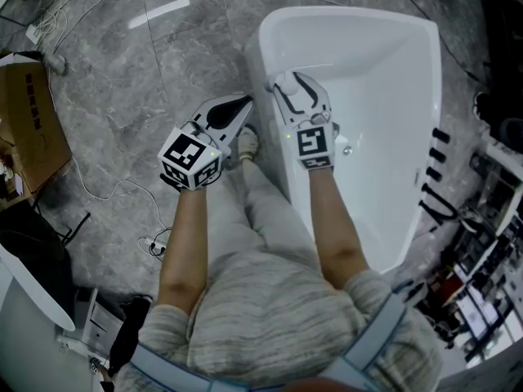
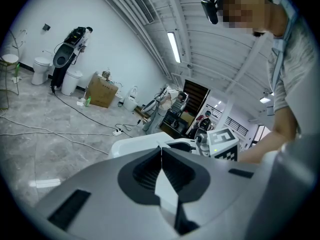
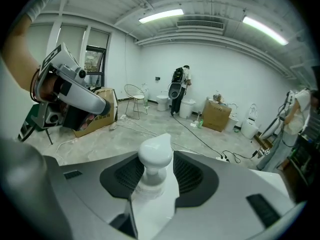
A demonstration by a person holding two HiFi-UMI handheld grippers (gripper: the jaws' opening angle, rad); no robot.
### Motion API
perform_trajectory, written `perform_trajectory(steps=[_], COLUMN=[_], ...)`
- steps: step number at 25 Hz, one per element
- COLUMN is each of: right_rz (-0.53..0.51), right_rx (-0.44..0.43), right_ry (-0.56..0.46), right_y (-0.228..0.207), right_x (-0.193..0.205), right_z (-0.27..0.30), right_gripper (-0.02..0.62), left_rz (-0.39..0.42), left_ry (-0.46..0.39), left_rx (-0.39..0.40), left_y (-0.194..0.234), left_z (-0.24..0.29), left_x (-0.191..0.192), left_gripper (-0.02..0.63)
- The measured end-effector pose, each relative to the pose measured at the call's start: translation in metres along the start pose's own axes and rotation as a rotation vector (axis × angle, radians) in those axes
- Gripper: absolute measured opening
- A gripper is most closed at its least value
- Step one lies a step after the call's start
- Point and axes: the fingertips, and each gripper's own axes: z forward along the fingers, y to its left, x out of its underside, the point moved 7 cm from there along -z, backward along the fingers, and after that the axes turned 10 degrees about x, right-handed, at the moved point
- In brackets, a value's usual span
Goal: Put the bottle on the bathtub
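A white pump bottle (image 3: pixel 156 156) stands upright between the jaws of my right gripper (image 3: pixel 156 160), which is shut on its neck just under the pump head. In the head view the right gripper (image 1: pixel 284 80) hovers over the near left rim of the white bathtub (image 1: pixel 359 31); the bottle is hard to make out there against the white tub. My left gripper (image 1: pixel 247 99) is held over the grey floor just left of the tub. Its jaws meet at the tips with nothing between them (image 2: pixel 161 148). The tub rim (image 2: pixel 132 143) lies just beyond them.
A brown cardboard box (image 1: pixel 33 121) sits at the far left, with cables (image 1: pixel 98 190) trailing over the marble floor. Dark shelves (image 1: pixel 482 219) crowd the tub's right side. The person's legs and a shoe (image 1: pixel 245 144) are beside the tub. A toilet (image 3: pixel 162 101) stands by the far wall.
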Motion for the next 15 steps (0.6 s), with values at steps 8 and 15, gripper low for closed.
perform_trajectory(steps=[8, 15], right_rz=[-0.062, -0.037], right_rx=[-0.031, -0.041], right_ry=[-0.002, -0.010], right_y=[-0.0013, 0.0040], right_x=[-0.0030, -0.0002], right_z=[-0.0024, -0.0045], right_gripper=[0.158, 0.158], left_rz=[-0.001, 0.004], left_ry=[0.004, 0.005], left_rx=[0.010, 0.015], left_y=[-0.0013, -0.0049], left_z=[0.0032, 0.0060], left_x=[-0.0007, -0.0015], left_gripper=[0.003, 0.003])
